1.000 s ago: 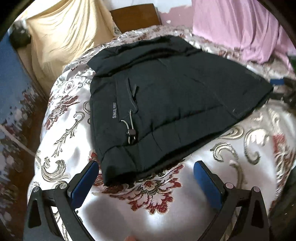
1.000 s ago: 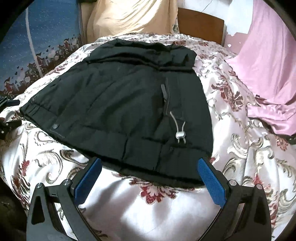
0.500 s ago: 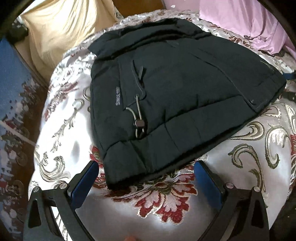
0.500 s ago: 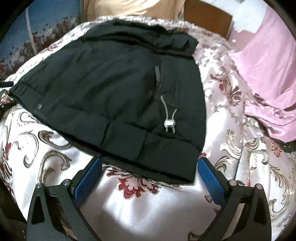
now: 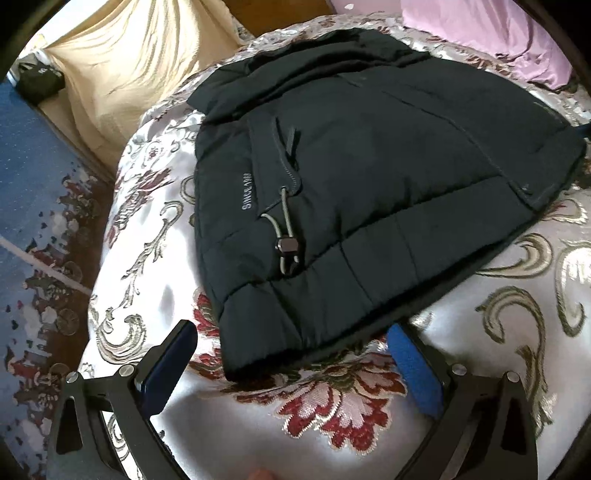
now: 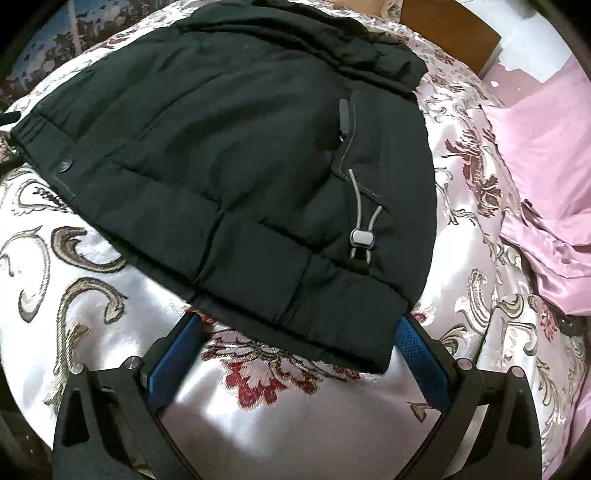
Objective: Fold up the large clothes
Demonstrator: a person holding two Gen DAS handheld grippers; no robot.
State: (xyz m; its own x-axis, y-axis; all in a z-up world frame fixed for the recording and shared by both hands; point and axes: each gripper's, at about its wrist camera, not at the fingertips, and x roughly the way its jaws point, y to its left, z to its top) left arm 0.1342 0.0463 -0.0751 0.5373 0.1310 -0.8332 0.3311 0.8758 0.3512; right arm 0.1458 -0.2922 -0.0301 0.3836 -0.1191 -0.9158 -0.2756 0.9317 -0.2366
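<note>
Left wrist view, black jacket (image 5: 369,177) folded flat on flowery bed (image 5: 332,398), filling middle of frame, left claw (image 5: 291,350) wide open at its near corner, right claw (image 6: 299,343) wide open too, holding nothing.

Left wrist view: the black padded jacket (image 5: 369,177) hides the tip of the left gripper's right finger (image 5: 413,365) beneath its hem; the small grey lettering (image 5: 246,190) is only partly legible. The pink cloth (image 5: 491,33) and a dark object (image 5: 38,81) at the upper left are cropped by the lens rim. Right wrist view: the jacket's collar end (image 6: 295,11) and the wooden headboard (image 6: 450,37) run off the top edge.
</note>
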